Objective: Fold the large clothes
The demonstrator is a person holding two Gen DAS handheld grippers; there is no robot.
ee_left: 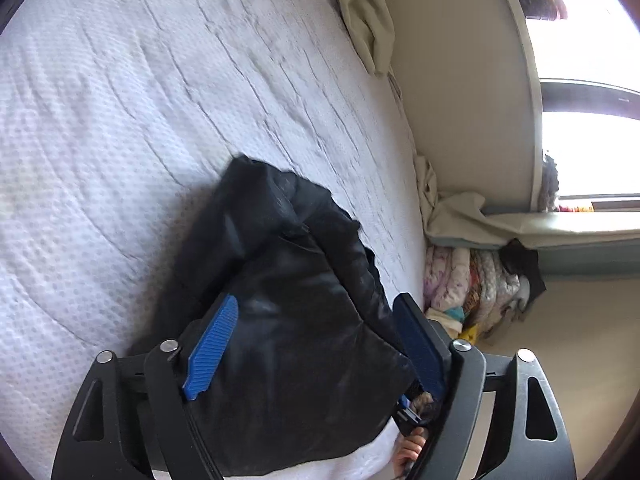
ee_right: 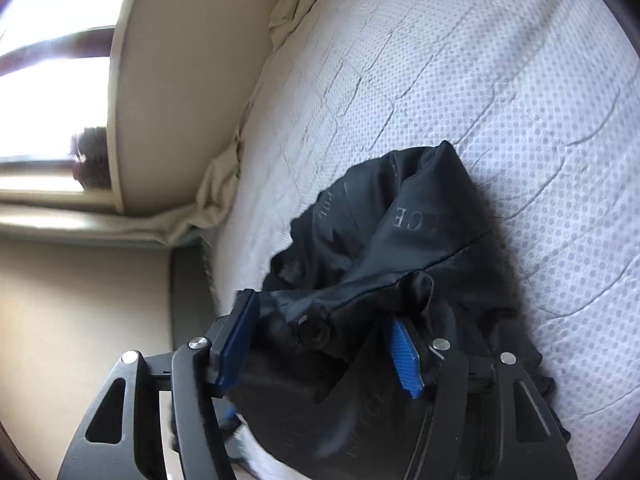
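Observation:
A black, shiny padded jacket (ee_left: pixel 280 240) lies bunched on the white quilted mattress (ee_left: pixel 120 120). My left gripper (ee_left: pixel 318 300) stands wide open over its near end; the blue pads (ee_left: pixel 212 348) flank the fabric without pinching it. In the right wrist view the same jacket (ee_right: pixel 400 208) shows faint grey lettering and a round snap button. My right gripper (ee_right: pixel 322 308) is open around a raised fold of it, and the fingers (ee_right: pixel 406 356) do not clamp the cloth. Part of a hand (ee_left: pixel 412 448) shows under the jacket's near edge.
The mattress (ee_right: pixel 480 60) stretches far beyond the jacket. A beige padded headboard (ee_left: pixel 460 80) with a loose cream sheet (ee_left: pixel 368 20) borders the bed. A pile of coloured clothes (ee_left: pixel 472 288) lies in the corner below a bright window (ee_left: pixel 592 152).

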